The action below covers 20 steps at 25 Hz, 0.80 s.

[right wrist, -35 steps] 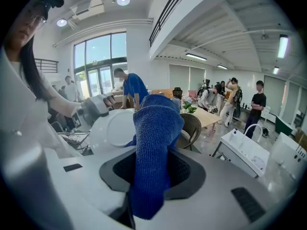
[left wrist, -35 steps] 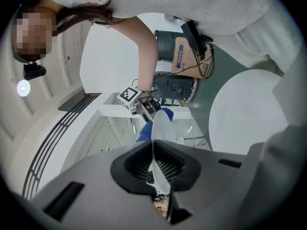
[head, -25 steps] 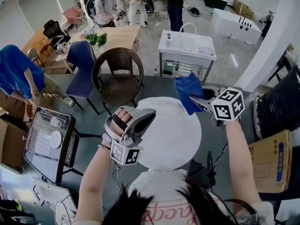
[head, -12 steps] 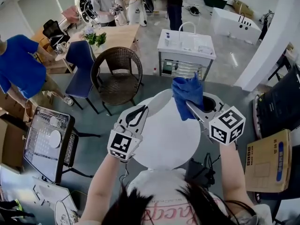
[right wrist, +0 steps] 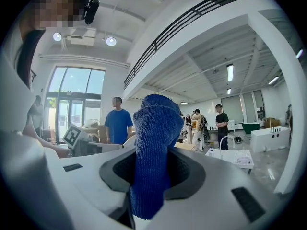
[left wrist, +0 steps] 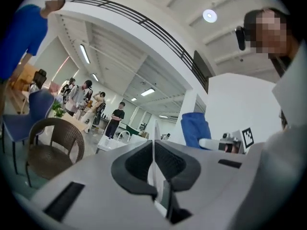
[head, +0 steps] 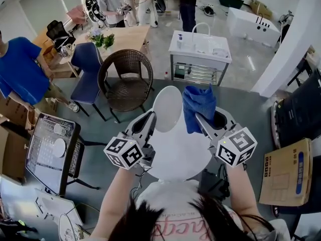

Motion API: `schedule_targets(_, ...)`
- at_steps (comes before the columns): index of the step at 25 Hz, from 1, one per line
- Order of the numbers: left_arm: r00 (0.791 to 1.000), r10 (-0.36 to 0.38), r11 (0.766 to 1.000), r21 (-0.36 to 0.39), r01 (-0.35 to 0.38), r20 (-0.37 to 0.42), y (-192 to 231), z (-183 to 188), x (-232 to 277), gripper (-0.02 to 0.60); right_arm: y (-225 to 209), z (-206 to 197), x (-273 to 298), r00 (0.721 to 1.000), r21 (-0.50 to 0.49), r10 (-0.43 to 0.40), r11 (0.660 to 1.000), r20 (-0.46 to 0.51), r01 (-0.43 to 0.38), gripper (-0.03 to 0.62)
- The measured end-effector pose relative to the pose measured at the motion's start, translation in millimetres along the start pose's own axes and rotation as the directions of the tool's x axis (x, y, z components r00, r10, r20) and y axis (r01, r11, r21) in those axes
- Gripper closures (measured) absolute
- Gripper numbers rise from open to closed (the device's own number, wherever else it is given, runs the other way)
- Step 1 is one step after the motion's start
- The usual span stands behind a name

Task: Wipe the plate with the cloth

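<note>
Your left hand-held gripper [head: 149,118] is clamped narrow on the rim of the round white plate [head: 168,107]. The plate stands on edge above the round white counter [head: 175,157], its long axis upright. Your right hand-held gripper [head: 200,120] pinches the blue woven cloth [head: 198,107], which sticks up just beside the plate. A second ago the plate lay nearly flat, and your left wrist has since rolled it upright.

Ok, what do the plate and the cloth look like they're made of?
The plate: smooth, plain white, with a thin rigid edge; it looks like glazed ceramic, possibly melamine. The cloth: blue and limp, with a fine nubby weave; likely microfibre.
</note>
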<state>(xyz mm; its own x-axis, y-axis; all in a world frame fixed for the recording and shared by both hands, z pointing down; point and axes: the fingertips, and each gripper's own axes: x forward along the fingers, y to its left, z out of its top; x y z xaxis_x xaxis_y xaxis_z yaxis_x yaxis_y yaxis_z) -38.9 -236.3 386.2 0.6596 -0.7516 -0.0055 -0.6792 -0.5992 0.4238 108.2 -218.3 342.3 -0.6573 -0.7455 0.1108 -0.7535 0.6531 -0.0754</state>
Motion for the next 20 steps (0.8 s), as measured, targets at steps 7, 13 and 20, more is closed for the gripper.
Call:
schedule_targets(7,1.000,-0.011,0.997,-0.080,0.013,0.029,-5,9,3,0.561,-5,-21,2,0.999,0.049,-0.040,0.998,-0.028,0.041,0.462)
schedule_targets(13,0.999,-0.017,0.992,-0.122,0.023,0.046,-2,15,1,0.561,-6,-25,3,0.998,0.048,-0.052,0.997,-0.046,0.054,0.462)
schedule_targets(20,0.998,-0.004,0.989,-0.148,0.013,0.060,2,16,3,0.561,-10,-26,0,0.997,0.053,-0.056,0.997,-0.046,0.059,0.462)
